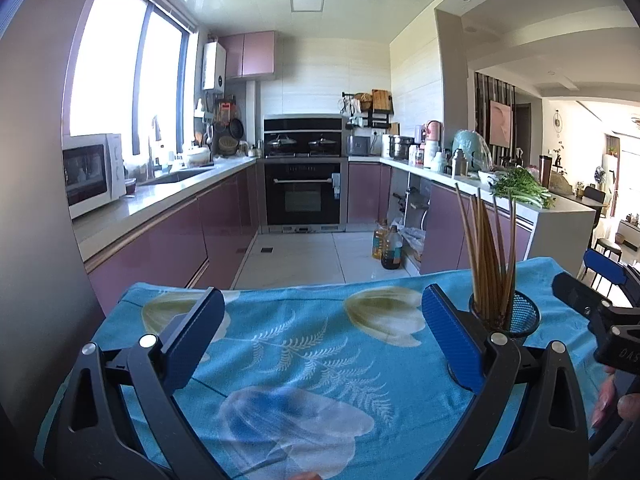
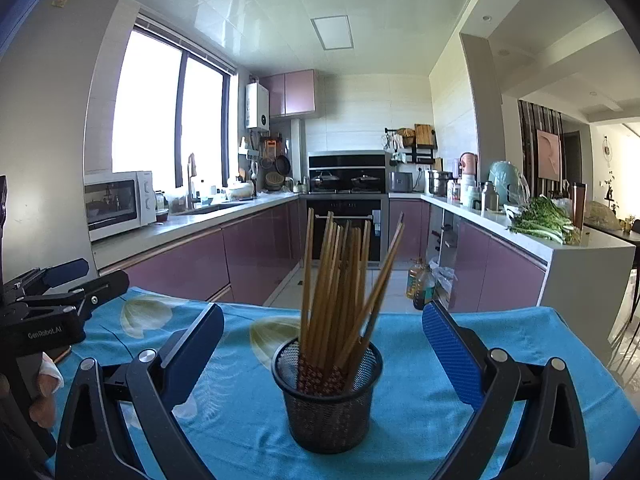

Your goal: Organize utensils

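The right gripper is hovering with its blue fingers spread wide and holding nothing, and its camera is looking straight at a black mesh cup standing upright on the blue flowered cloth, just beyond the fingertips. A bundle of wooden chopsticks is standing in the cup, fanning out at the top, one leaning off to the right.

The left gripper is also gaping wide and empty over bare cloth. From its camera the cup is sitting to the right, partly hidden behind the right-hand finger, so only its far rim and the chopsticks are showing. Near the bottom of that view something pale is smearing across the cloth, too blurred to make out.

Each camera is catching the other tool only at its edge: the left gripper at the left of the right view, cut off, with part of a hand beneath it.
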A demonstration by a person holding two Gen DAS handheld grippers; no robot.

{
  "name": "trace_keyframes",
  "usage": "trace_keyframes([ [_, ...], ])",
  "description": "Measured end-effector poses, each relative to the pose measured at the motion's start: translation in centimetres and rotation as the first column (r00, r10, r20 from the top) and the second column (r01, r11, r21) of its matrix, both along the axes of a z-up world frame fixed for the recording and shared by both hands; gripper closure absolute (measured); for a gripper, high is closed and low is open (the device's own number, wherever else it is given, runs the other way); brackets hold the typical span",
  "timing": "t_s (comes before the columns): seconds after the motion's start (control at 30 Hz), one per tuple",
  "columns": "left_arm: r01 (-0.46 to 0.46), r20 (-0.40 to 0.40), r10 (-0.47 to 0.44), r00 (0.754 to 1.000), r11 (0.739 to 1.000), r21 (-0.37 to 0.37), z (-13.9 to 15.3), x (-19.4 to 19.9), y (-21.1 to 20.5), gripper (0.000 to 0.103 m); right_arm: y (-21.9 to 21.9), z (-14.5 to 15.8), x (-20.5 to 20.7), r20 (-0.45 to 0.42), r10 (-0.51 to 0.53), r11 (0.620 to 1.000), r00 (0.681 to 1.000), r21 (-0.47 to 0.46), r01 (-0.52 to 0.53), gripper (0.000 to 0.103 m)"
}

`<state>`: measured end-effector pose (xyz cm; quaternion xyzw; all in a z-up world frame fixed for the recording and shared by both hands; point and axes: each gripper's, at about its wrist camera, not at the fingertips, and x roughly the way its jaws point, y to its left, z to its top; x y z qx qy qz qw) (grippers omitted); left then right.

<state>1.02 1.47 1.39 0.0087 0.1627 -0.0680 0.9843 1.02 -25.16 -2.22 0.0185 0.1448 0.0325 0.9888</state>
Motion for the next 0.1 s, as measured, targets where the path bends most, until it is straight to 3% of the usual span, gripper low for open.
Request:
trace_keyframes([
  [0.1,-0.007,-0.080,0.005,0.997,1.000,-0.020,-1.1,1.4,1.9,0.006,-4.0,-2.1,2.3,-0.168,-0.067,0.998,0.984,-0.001,0.068,0.007],
])
